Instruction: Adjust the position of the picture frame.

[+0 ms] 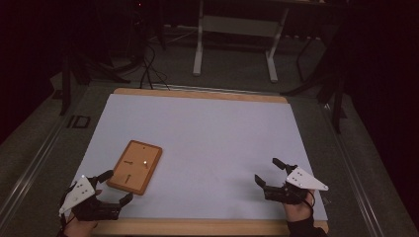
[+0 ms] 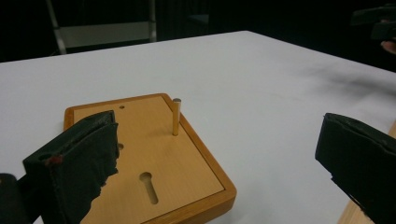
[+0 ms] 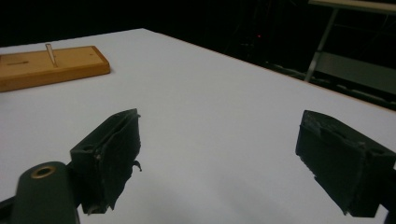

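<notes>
**Board and pin lie just ahead of the left claw**

High view: the left gripper (image 1: pixel 114 186) sits at the near left corner of the white table (image 1: pixel 212 128), jaws spread wide with nothing between them. The wooden board (image 1: pixel 135 166) lies just beyond its tips and a little to their right, long axis running away from the claw and slanted rightward. The right gripper (image 1: pixel 267 171) rests well apart at the near right, jaws likewise apart and empty, pointing toward the table's middle. By position, the left hand is clearly the nearer one.

Left gripper view: the board (image 2: pixel 154 158) spreads between and past the left-hand jaw, partly under it. A slim metal pin (image 2: pixel 176 116) stands upright on it, ahead of the claw and left of its centre line; a keyhole slot (image 2: pixel 148 185) lies nearer.

Right gripper view: the board (image 3: pixel 51 67) is far off to the left of the jaws, the pin (image 3: pixel 49 54) leaning slightly in this view.
</notes>
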The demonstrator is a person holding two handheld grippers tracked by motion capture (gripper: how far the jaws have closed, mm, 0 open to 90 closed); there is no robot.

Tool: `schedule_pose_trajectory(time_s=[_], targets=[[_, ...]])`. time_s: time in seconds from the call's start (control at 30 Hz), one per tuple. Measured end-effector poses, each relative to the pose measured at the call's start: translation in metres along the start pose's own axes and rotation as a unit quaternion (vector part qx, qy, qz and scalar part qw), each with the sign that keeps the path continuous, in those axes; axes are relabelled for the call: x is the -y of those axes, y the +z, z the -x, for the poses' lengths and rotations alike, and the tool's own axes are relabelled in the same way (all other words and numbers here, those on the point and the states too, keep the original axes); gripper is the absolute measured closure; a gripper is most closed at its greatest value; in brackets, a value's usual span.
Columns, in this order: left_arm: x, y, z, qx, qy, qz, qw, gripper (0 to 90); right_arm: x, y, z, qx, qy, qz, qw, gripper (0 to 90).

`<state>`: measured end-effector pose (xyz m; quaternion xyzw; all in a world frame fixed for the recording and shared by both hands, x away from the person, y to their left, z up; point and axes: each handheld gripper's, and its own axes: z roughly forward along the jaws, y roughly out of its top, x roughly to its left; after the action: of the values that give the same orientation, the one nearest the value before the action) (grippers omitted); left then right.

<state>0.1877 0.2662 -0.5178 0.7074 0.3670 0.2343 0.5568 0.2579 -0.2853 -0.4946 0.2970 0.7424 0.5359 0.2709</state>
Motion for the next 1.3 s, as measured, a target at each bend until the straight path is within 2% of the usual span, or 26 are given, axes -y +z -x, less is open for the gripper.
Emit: schedule_pose_trajectory(time_s=[0.2, 0.37, 0.4, 0.43, 0.47, 0.53, 0.57, 0.6, 0.63, 0.73, 0.83, 0.9, 1.0, 1.17, 1.3], targets=[[0.0, 0.0, 0.0, 0.001, 0.0, 0.0, 1.0, 0.0, -0.001, 0.002, -0.002, -0.009, -0.004, -0.001, 1.0, 12.7], [-0.001, 0.001, 0.001, 0.005, 0.002, -0.012, 0.9999, 0.0, -0.002, 0.0, -0.005, 0.003, -0.019, 0.004, 0.9998, 13.0], [-0.002, 0.001, 0.002, 0.013, 0.0, -0.008, 0.9999, 0.0, -0.002, 0.0, -0.005, 0.003, -0.019, 0.004, 0.9998, 13.0], [-0.006, 0.001, 0.006, 0.036, -0.013, -0.016, 0.9992, 0.0, -0.003, 0.0, -0.006, 0.004, -0.025, 0.004, 0.9997, 13.0], [-0.006, 0.001, 0.006, 0.036, -0.013, -0.016, 0.9992, 0.0, -0.002, 0.0, -0.006, 0.003, -0.025, 0.005, 0.9997, 13.0], [-0.009, 0.002, 0.011, 0.057, -0.001, -0.019, 0.9982, 0.0, -0.002, 0.0, -0.006, 0.007, -0.027, 0.004, 0.9996, 13.0], [-0.011, 0.004, 0.015, 0.06, 0.014, -0.019, 0.9979, 0.0, -0.002, 0.001, -0.005, 0.002, -0.024, 0.006, 0.9997, 13.0], [-0.014, 0.005, 0.017, 0.058, 0.028, -0.022, 0.9977, 0.0, -0.002, 0.001, -0.005, 0.006, -0.025, 0.007, 0.9996, 13.0], [-0.017, 0.006, 0.019, 0.058, 0.03, -0.025, 0.9975, 0.0, -0.003, 0.001, -0.006, 0.009, -0.027, 0.005, 0.9996, 13.0], [-0.029, 0.007, 0.018, 0.049, 0.019, -0.012, 0.9986, 0.0, -0.003, 0.001, -0.006, 0.006, -0.024, 0.006, 0.9997, 12.9], [-0.033, 0.007, 0.016, 0.053, 0.017, -0.008, 0.9984, 0.0, -0.004, 0.001, -0.007, 0.001, -0.023, 0.007, 0.9997, 12.5], [-0.038, 0.01, 0.013, 0.048, 0.023, -0.017, 0.9984, 0.0, -0.004, 0.001, -0.007, -0.006, -0.018, 0.004, 0.9998, 12.0], [-0.041, 0.013, 0.01, 0.043, 0.025, -0.022, 0.9985, 0.0, -0.004, 0.002, -0.008, -0.003, -0.018, 0.001, 0.9998, 11.9], [-0.045, 0.02, 0.003, 0.043, 0.013, -0.03, 0.9985, 0.0, -0.005, 0.001, -0.008, -0.006, -0.014, 0.007, 0.9999, 11.9], [-0.048, 0.024, -0.004, 0.039, 0.007, -0.033, 0.9987, 0.0, -0.006, 0.001, -0.009, -0.008, -0.021, 0.012, 0.9997, 12.0]])
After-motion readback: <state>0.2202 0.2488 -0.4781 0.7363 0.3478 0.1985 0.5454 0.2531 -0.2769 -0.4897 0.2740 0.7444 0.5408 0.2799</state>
